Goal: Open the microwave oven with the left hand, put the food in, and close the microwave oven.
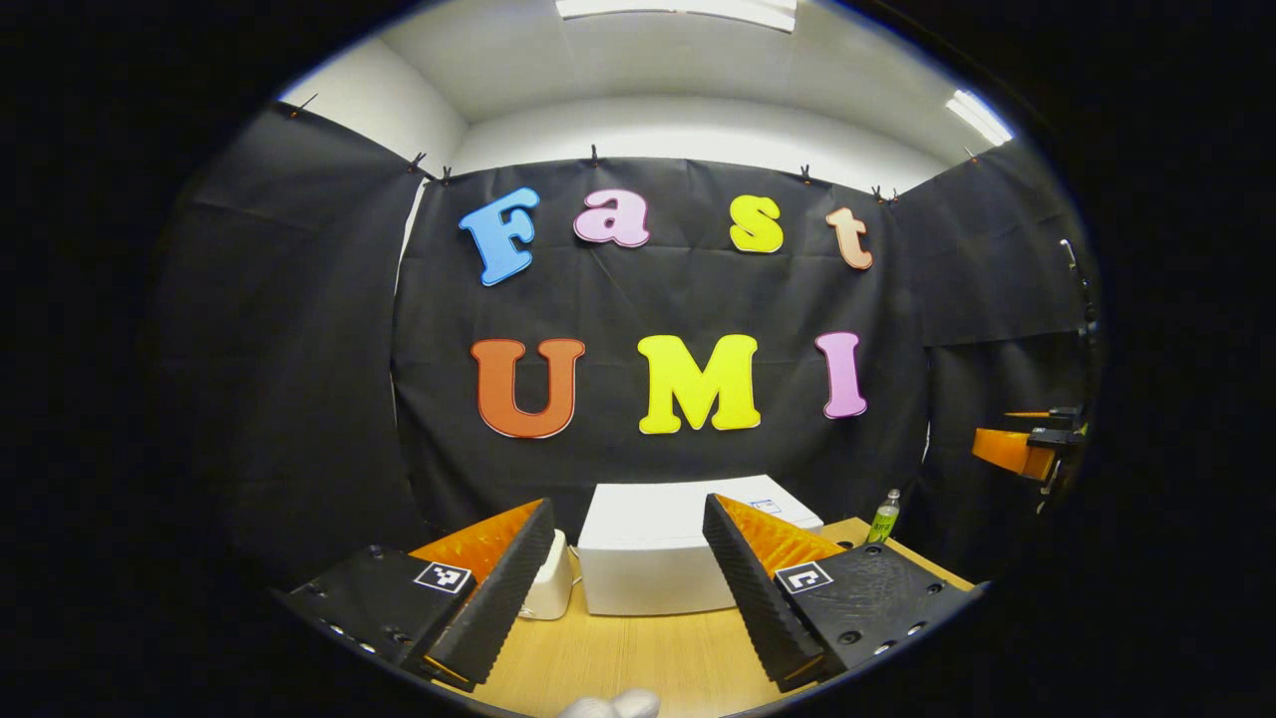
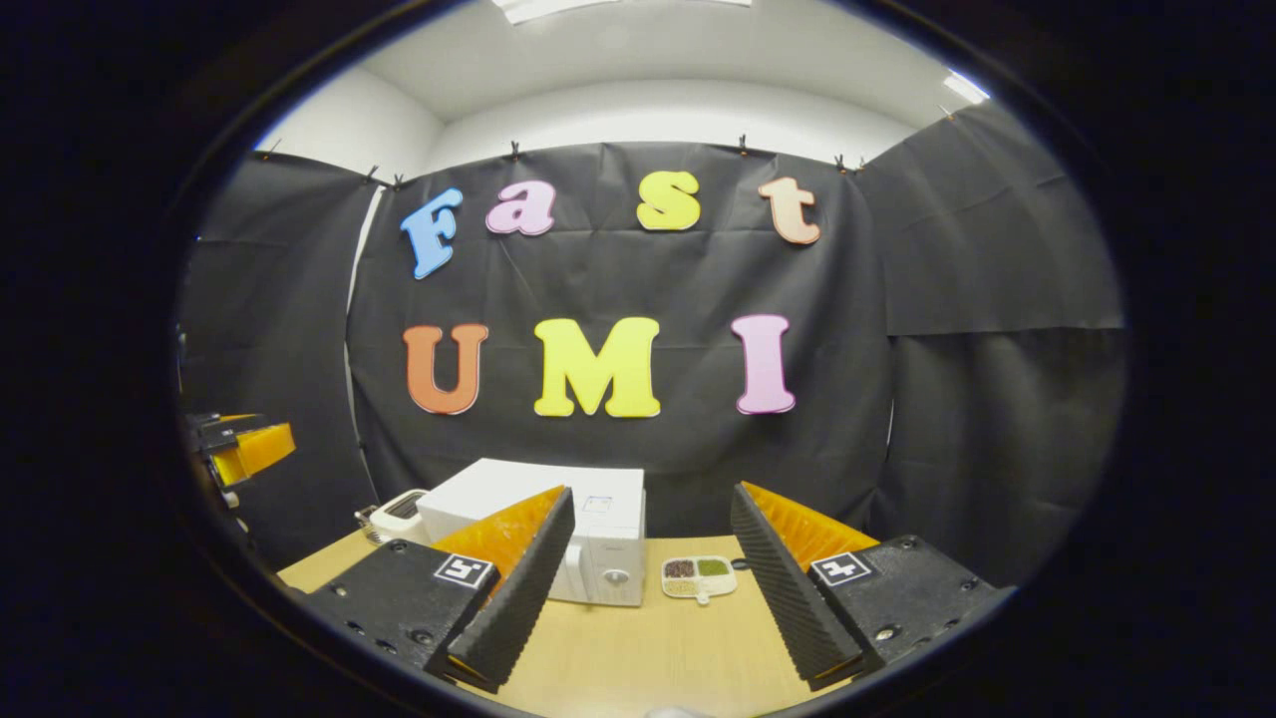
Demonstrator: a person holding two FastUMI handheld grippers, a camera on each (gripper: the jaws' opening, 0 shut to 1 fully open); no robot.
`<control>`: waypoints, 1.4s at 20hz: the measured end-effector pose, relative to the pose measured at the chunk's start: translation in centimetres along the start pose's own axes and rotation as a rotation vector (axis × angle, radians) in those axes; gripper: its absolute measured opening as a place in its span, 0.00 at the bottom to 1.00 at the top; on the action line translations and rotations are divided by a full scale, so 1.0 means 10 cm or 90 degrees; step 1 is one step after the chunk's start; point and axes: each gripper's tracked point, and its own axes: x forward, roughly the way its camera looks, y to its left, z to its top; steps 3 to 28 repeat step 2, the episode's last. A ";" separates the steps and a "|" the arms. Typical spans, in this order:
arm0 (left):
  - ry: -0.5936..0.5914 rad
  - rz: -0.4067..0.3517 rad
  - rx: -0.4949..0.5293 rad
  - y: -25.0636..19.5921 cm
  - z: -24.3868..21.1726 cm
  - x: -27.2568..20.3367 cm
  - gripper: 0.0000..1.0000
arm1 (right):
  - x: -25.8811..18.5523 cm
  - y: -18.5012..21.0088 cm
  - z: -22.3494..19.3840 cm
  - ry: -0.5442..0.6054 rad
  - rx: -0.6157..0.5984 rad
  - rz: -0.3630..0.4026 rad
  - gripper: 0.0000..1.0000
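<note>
The white microwave oven stands at the back of the wooden table, and its door looks closed. In the right gripper view the microwave oven shows its control panel with a knob. Just right of it lies the food, a small white compartment tray with dark and green fillings. My left gripper is open, well in front of the oven, with nothing between its fingers. My right gripper is also open and empty, and it points between the oven and the tray.
A small white appliance sits left of the oven, seen too as the white appliance. A green bottle stands at the table's far right corner. Black cloth walls close in the booth. The other gripper hangs at the right edge.
</note>
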 end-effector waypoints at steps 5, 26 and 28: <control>-0.001 0.004 0.005 0.00 0.02 -0.02 0.95 | 0.00 -0.02 0.02 0.000 -0.001 -0.002 0.92; -0.001 0.004 0.005 0.00 0.02 -0.02 0.95 | 0.00 -0.02 0.02 0.000 -0.001 -0.002 0.92; -0.001 0.004 0.005 0.00 0.02 -0.02 0.95 | 0.00 -0.02 0.02 0.000 -0.001 -0.002 0.92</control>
